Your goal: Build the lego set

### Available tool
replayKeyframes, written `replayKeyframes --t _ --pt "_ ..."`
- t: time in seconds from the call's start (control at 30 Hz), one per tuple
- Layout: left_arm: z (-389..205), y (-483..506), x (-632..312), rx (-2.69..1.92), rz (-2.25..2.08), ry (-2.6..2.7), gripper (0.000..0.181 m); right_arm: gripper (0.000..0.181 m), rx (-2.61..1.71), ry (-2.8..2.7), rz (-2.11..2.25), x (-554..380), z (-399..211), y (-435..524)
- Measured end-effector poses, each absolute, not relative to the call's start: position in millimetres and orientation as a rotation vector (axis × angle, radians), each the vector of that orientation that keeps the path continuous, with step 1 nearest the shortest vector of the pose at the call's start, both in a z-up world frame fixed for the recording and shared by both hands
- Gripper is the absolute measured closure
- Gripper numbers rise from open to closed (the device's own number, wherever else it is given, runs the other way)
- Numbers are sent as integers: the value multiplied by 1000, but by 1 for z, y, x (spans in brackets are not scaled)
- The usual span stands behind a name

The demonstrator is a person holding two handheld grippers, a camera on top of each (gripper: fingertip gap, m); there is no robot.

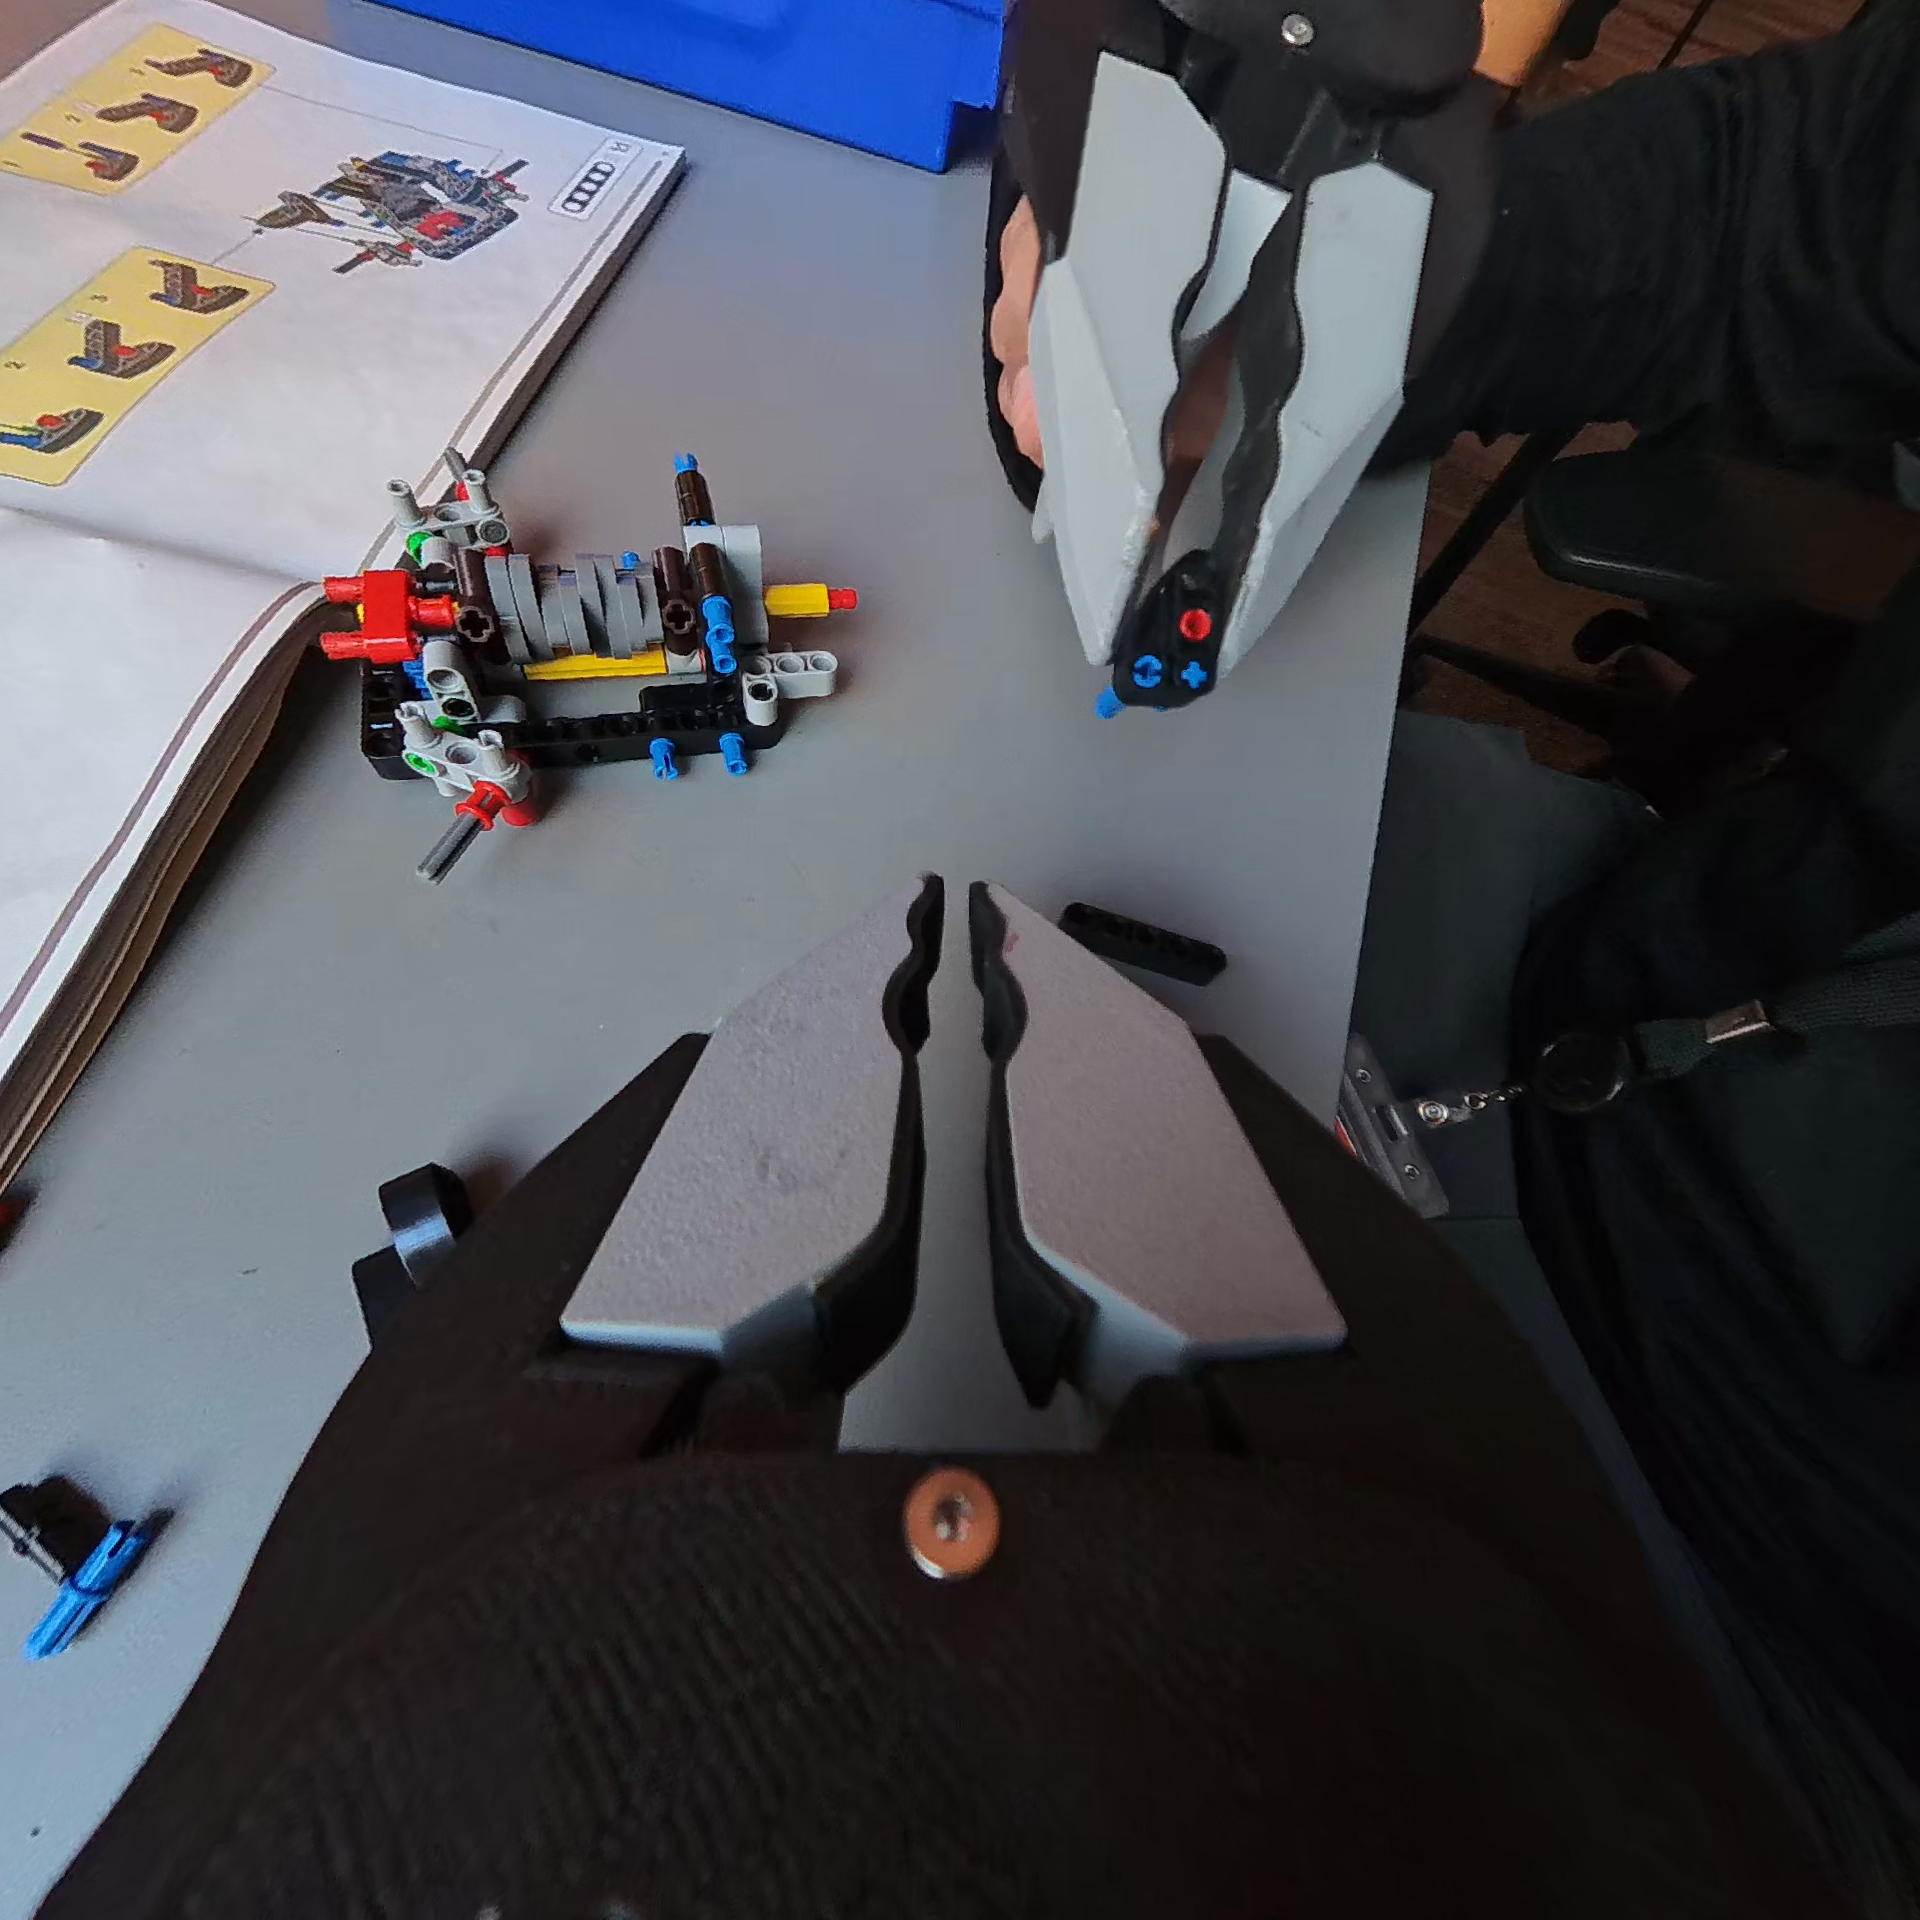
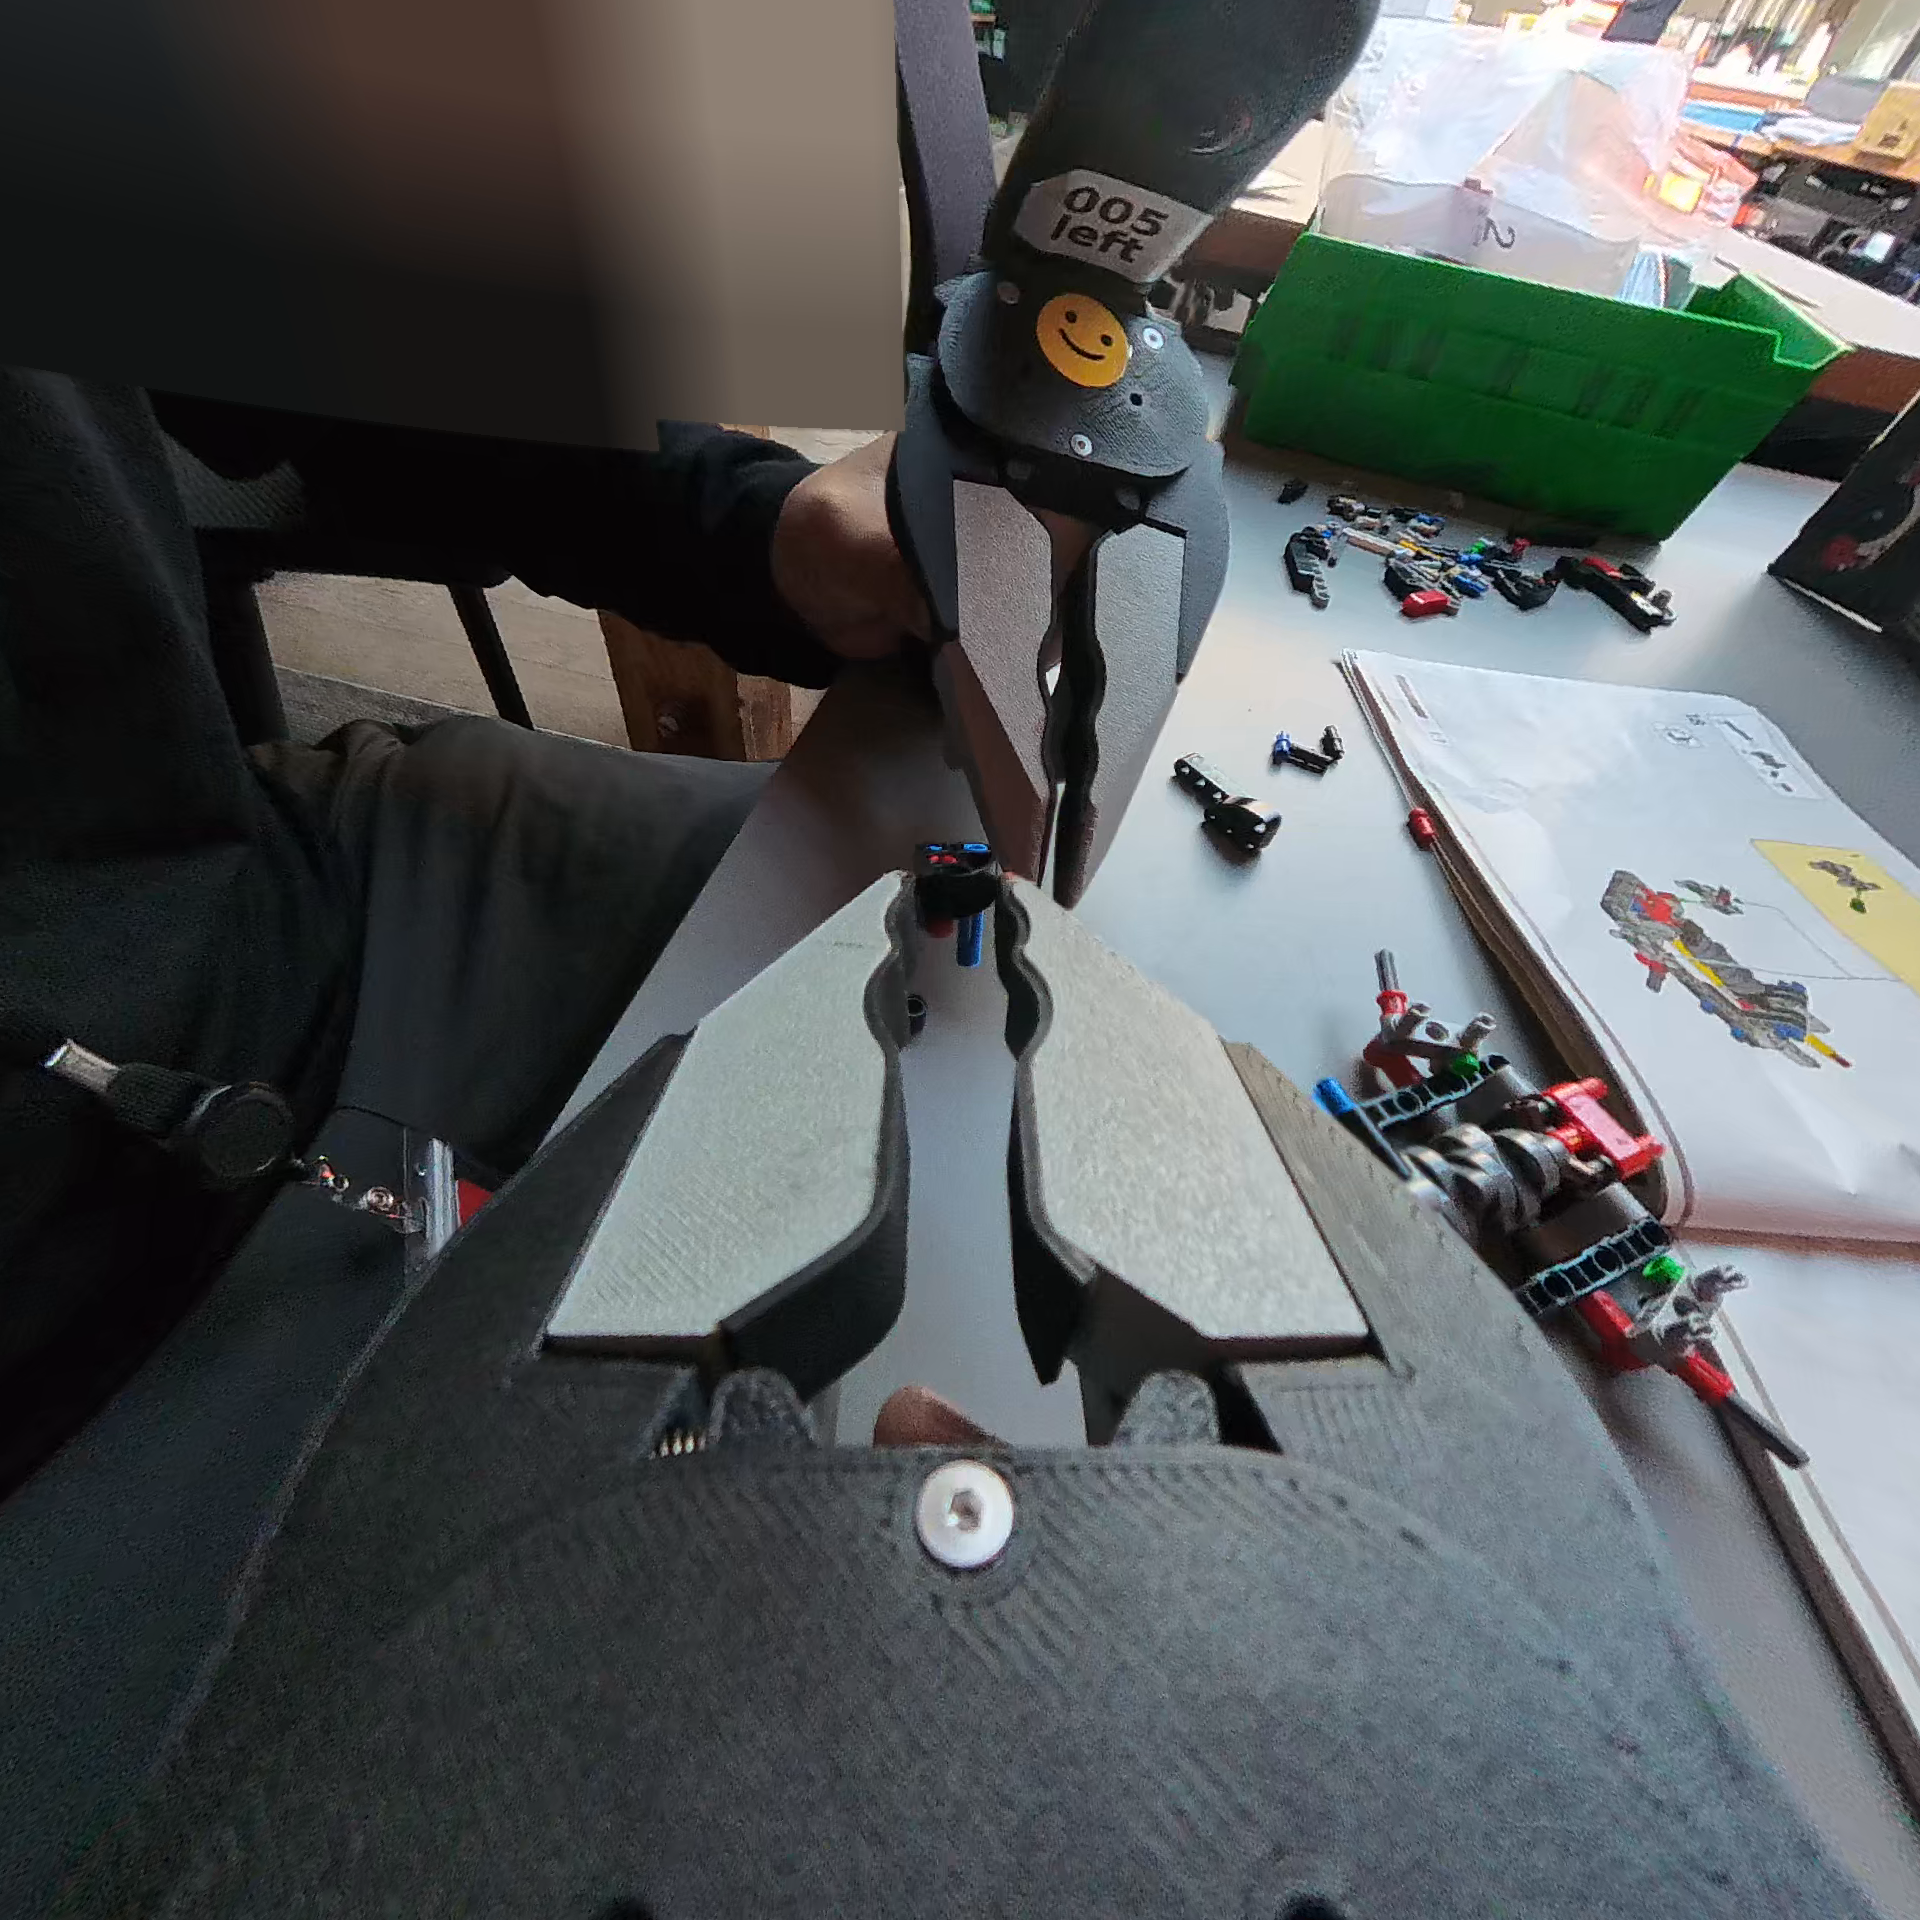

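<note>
The partly built Lego model (image 1: 582,644) lies on the grey table beside the open instruction booklet (image 1: 208,364); the model also shows in the right wrist view (image 2: 1538,1174). My right gripper (image 2: 951,899) is shut on a small black piece (image 2: 948,868) with blue and red pins and holds it above the table's near edge. From the left wrist view, the right gripper (image 1: 1169,665) points down with that piece (image 1: 1164,623) at its tips. My left gripper (image 1: 956,894) is shut and empty, close to the right one's tips. The left gripper also shows in the right wrist view (image 2: 1049,883).
A black beam (image 1: 1143,940) lies just right of my left fingertips. A blue pin with a black part (image 1: 73,1558) lies at the near left. A blue bin (image 1: 727,62) stands behind the booklet. A green bin (image 2: 1507,384) and a pile of loose parts (image 2: 1455,566) lie farther off. Tip to tip, the grippers are about 5 centimetres apart.
</note>
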State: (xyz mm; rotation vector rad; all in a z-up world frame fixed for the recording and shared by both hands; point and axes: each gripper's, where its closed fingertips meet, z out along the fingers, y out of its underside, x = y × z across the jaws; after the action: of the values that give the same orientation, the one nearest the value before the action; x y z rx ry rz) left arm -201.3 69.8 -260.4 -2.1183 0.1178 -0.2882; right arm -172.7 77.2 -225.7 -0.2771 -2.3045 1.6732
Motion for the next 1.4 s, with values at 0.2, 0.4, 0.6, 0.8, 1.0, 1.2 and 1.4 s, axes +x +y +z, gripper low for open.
replayKeyframes --t 0.2,0.4,0.6,0.8,1.0,1.2,1.4 --pt "-265 71 -198 -2144 -257 158 173 169 -290 -2286 1685 -176 -224 79" --pt "-263 71 -199 -2134 -283 137 172 169 -368 -2271 1776 -182 -218 85" --pt "-261 71 -204 -2119 -311 93 170 169 -441 -2248 1862 -190 -212 90" --pt "-258 71 -205 -2100 -308 82 168 169 -659 -2141 2272 -195 -186 98" --pt "-253 73 -204 -2067 -228 98 167 169 -777 -2073 2320 -201 -187 97" --pt "-237 86 -187 -1961 -347 85 163 170 -760 -2117 2284 -195 -191 79" --pt "-217 88 -181 -1843 -479 54 162 169 -752 -2143 2212 -195 -195 74"
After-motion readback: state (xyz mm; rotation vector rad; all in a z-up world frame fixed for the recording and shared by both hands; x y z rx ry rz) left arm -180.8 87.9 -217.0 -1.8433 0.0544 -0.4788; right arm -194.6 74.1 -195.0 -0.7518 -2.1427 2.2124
